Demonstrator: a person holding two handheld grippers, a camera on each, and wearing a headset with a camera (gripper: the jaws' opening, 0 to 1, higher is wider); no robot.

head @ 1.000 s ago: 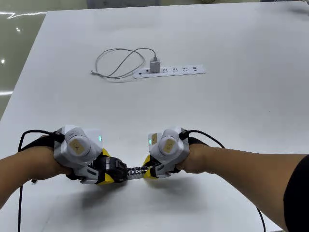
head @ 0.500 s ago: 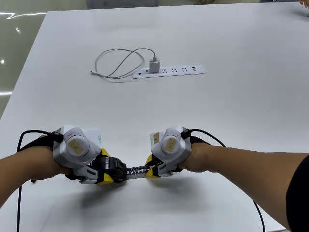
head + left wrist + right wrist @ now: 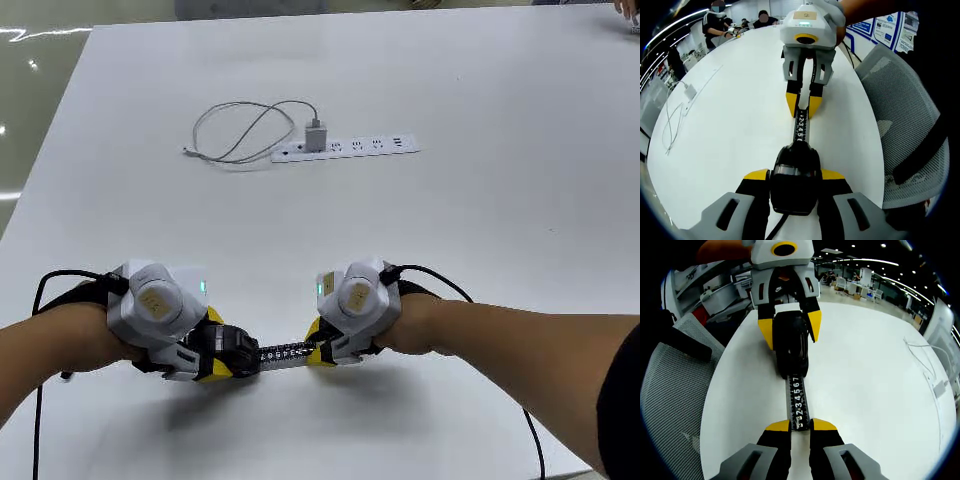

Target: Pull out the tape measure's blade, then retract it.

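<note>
The left gripper point(image 3: 795, 175), grey with yellow-tipped fingers, was clamped on the black tape measure case point(image 3: 795, 192), with one jaw pressed against each side of it. A short stretch of dark blade with white printed numerals point(image 3: 797, 400) ran straight out of the case mouth towards the right gripper point(image 3: 800, 426). The right gripper's jaws were closed in on the blade's free end, one yellow tip at each edge.

In the head view the two grippers faced each other nose to nose, near each other and low over the near part of the broad white table point(image 3: 480, 210). The case sat on the left and the drawn blade bridged the gap between the grippers. Whether the case touched the tabletop could not be told.

Well apart from them, farther across the table, lay a long white power strip point(image 3: 350, 147). A small white charger block point(image 3: 316, 133) was plugged into its left end. A thin grey cable point(image 3: 235, 135) looped away from the block to the left. A grey mesh chair back point(image 3: 890, 95) stood just beside the table edge in the left gripper view.
</note>
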